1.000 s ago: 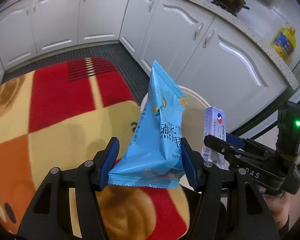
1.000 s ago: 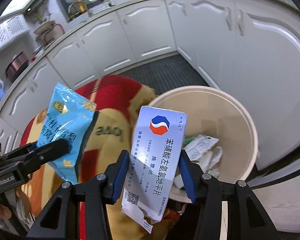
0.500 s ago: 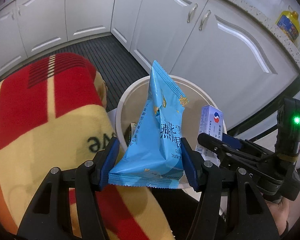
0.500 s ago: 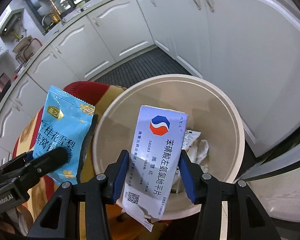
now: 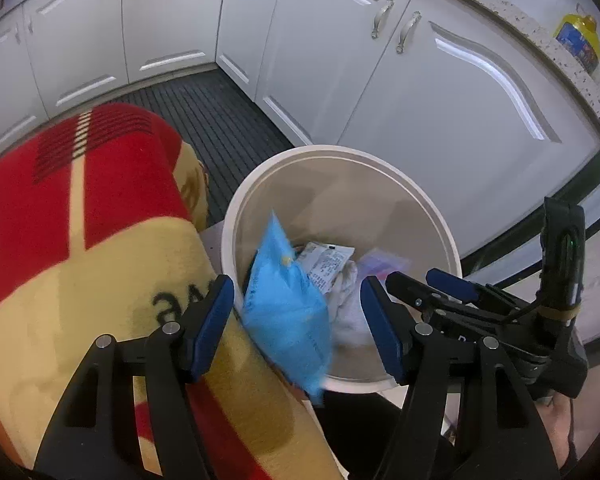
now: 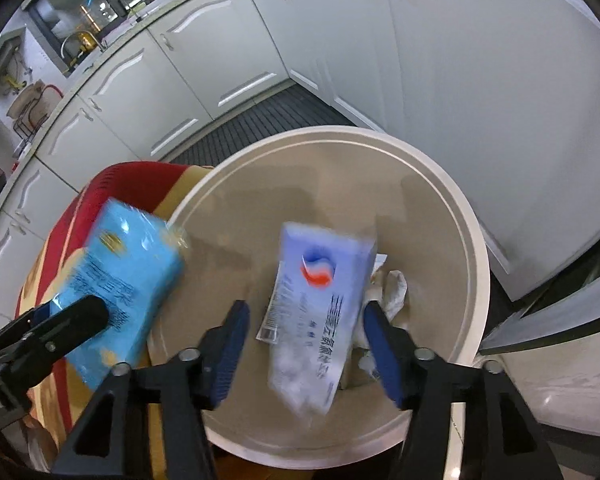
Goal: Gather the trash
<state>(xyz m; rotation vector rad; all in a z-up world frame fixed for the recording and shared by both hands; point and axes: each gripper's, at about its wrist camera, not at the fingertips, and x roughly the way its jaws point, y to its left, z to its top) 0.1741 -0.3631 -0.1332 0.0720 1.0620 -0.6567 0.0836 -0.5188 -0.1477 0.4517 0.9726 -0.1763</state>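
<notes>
Both claws have just been opening. The left claw (image 5: 296, 320) stands wide, its blue snack packet (image 5: 286, 312) slipping free between the pads; the right claw (image 6: 306, 344) likewise frees the medicine box (image 6: 320, 312). Beyond them gapes the waste bin (image 6: 474, 264). Both look light; the packet crinkly, the box stiff, best gripped across flat faces.

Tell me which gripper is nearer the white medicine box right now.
Right. The white medicine box is dropping between the right gripper jaws, which have just opened. The left gripper is off to the side, around the blue snack packet.
</notes>
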